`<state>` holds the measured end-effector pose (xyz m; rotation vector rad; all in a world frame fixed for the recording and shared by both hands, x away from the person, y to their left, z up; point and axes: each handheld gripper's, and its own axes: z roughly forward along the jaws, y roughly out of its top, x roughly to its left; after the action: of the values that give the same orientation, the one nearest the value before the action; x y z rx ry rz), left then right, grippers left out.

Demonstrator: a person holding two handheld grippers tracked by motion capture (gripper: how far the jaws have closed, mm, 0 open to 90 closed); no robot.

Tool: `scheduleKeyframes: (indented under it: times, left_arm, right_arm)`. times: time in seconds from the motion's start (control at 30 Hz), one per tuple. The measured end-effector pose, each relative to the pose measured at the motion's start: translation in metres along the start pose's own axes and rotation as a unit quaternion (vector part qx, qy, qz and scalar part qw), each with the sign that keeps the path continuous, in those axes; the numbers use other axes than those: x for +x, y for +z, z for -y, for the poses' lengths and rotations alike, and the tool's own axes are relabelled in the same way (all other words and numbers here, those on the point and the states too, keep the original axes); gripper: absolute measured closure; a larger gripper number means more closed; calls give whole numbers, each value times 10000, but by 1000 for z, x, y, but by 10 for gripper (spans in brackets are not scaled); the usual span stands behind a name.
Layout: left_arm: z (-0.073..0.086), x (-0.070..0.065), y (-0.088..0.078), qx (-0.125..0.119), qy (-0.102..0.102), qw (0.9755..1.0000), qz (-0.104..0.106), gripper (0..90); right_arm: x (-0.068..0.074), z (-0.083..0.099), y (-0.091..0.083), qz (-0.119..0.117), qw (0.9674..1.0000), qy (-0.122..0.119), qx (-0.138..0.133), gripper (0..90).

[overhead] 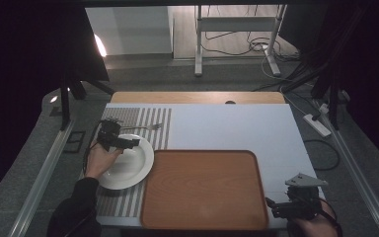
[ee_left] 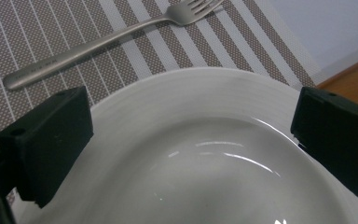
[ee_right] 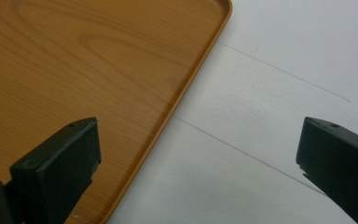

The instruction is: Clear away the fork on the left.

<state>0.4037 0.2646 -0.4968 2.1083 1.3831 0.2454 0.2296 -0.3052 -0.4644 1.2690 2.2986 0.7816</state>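
Observation:
A white deep plate (overhead: 128, 163) (ee_left: 205, 154) lies on a striped placemat (overhead: 150, 121) at the table's left. A metal fork (overhead: 140, 128) (ee_left: 107, 42) lies on the mat just beyond the plate. My left gripper (overhead: 134, 142) (ee_left: 191, 144) hovers open over the plate's far part, jaws wide apart with nothing between them. A wooden tray (overhead: 205, 190) (ee_right: 74, 70) sits bare at the front centre. My right gripper (overhead: 272, 206) (ee_right: 196, 172) is open at the front right corner, jaws spanning the tray's right edge and the white table.
The white tabletop (overhead: 237, 126) (ee_right: 284, 84) extends behind and right of the tray. A wooden strip (overhead: 197, 97) runs along the far edge. Metal rails (overhead: 44, 168) flank the table, and a power strip (overhead: 317, 125) and cables lie on the floor at right.

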Motion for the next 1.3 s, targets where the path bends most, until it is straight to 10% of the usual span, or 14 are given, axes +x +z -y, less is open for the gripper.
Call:
scheduleKeyframes:
  times: [0.47, 0.7, 0.93, 1.3]
  left_arm:
    - [-24, 22, 21, 116, -40, 9999, -69, 57]
    - [-41, 34, 28, 341, 44, 9992, -192, 343]
    - [-51, 49, 39, 552, -20, 9976, -423, 874]
    - [-58, 74, 57, 1023, -77, 9910, -860, 890]
  right_arm:
    - [0, 0, 0, -26, 10000, -14, 13, 4]
    - [0, 0, 0, -41, 10000, -23, 20, 4]
    - [0, 0, 1, -61, 10000, -29, 24, 4]
    - [0, 0, 1, -96, 9999, -34, 25, 4]
